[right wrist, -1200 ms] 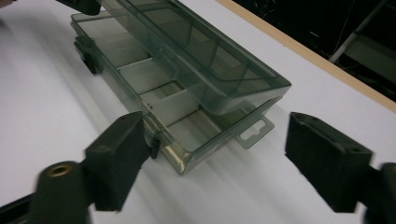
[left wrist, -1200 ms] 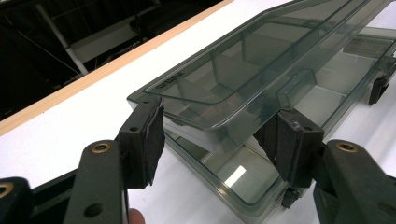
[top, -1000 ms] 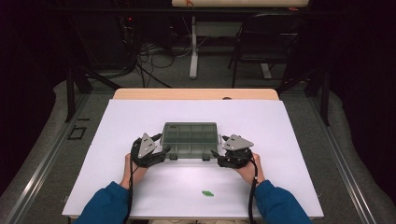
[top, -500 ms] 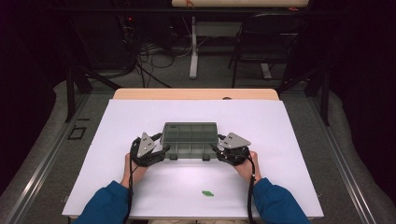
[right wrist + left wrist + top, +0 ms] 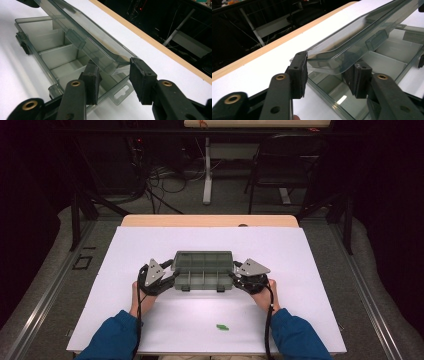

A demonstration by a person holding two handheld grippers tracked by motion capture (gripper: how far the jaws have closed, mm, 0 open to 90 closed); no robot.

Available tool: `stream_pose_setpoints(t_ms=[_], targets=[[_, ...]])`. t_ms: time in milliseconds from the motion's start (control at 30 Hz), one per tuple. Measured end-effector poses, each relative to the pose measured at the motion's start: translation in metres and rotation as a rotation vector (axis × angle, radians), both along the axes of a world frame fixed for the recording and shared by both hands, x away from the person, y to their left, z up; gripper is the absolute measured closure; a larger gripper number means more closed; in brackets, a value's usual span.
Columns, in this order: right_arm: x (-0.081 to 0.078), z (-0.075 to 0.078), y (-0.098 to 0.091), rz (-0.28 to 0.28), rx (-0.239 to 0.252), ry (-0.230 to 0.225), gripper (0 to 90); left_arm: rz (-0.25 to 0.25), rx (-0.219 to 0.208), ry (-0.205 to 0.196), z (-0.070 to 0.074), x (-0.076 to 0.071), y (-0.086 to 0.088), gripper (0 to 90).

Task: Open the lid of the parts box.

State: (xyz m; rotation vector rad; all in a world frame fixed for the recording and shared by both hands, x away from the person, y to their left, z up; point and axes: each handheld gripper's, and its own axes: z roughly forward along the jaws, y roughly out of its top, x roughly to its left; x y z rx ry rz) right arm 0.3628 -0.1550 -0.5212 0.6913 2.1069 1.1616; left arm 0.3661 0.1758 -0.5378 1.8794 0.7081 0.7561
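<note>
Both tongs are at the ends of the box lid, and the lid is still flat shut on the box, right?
Not shut: the lid is lifted off the box, as both gripper views show. The left tongs and right tongs do sit at its ends.

Both grippers' jaws have just been closing. Left gripper (image 5: 328,75) now on the lid (image 5: 352,42) corner of the compartment box (image 5: 202,270), right gripper (image 5: 113,80) on the opposite lid end. Lid now raised off the base vs 1 s ago.

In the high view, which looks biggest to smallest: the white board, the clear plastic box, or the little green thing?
1. white board
2. clear plastic box
3. little green thing
The differences are plain.
</note>
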Motion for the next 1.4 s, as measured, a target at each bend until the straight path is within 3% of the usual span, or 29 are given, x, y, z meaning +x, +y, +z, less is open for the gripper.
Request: stream_pose_setpoints(t_ms=[133,567,867,1400], targets=[[0.002,0.001,0.0,-0.008,0.005,-0.004,62.1,-0.009,-0.029,0.007,0.001,0.002,0.003,58.2],[0.01,0.007,-0.001,-0.02,0.011,-0.002,67.2,-0.006,-0.053,0.032,0.008,0.01,0.007,66.8],[0.016,0.013,-0.002,-0.019,0.014,0.007,70.0,0.001,-0.055,0.067,0.015,0.017,0.009,70.5],[0.026,0.021,-0.004,-0.018,0.038,0.037,71.9,0.001,-0.046,0.078,0.023,0.024,0.009,72.9]])
